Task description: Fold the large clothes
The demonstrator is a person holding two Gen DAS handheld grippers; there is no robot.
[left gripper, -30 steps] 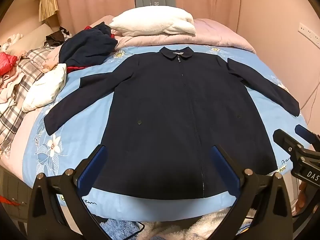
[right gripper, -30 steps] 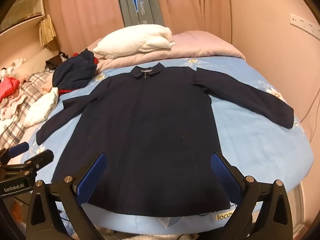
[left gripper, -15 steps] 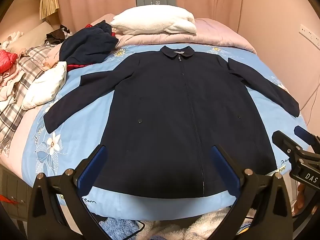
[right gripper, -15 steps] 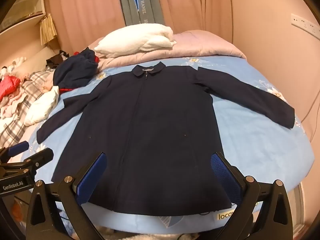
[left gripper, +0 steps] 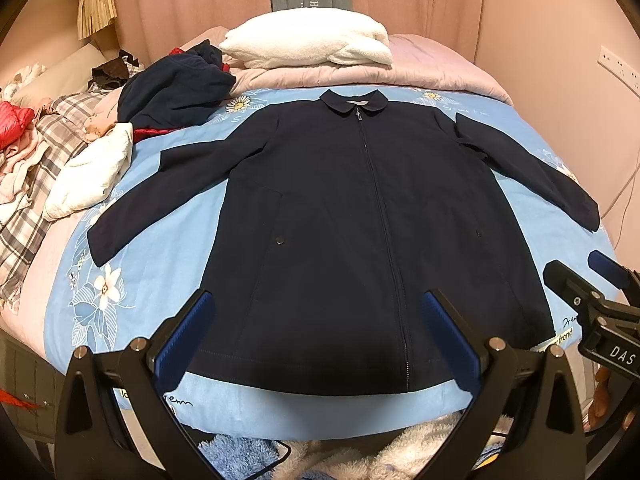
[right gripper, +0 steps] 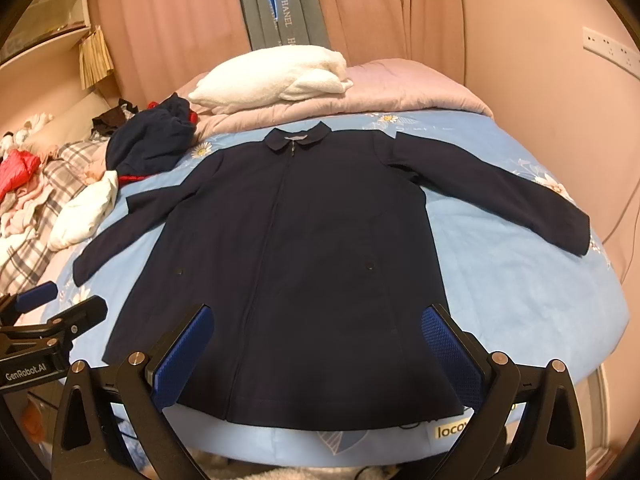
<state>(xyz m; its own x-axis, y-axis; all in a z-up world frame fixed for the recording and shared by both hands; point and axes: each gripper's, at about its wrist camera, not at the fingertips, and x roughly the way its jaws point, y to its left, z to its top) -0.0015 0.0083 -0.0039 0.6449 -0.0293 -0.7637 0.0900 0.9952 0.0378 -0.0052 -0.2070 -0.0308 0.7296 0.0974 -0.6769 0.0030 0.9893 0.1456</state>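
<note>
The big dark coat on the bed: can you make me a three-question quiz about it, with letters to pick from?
1. Where does the white pillow lie?
A. beyond the coat's collar
B. on a sleeve
C. on the floor

2. What colour is the coat?
A. red
B. navy
C. yellow

3. How does the coat lie?
A. folded in half
B. rolled up
C. flat, sleeves spread

Answers:
1 A, the pillow sits past the collar at the far end of the bed.
2 B, it is dark navy all over.
3 C, both sleeves stretch out sideways, and the left gripper and right gripper hang open at the hem.
</note>
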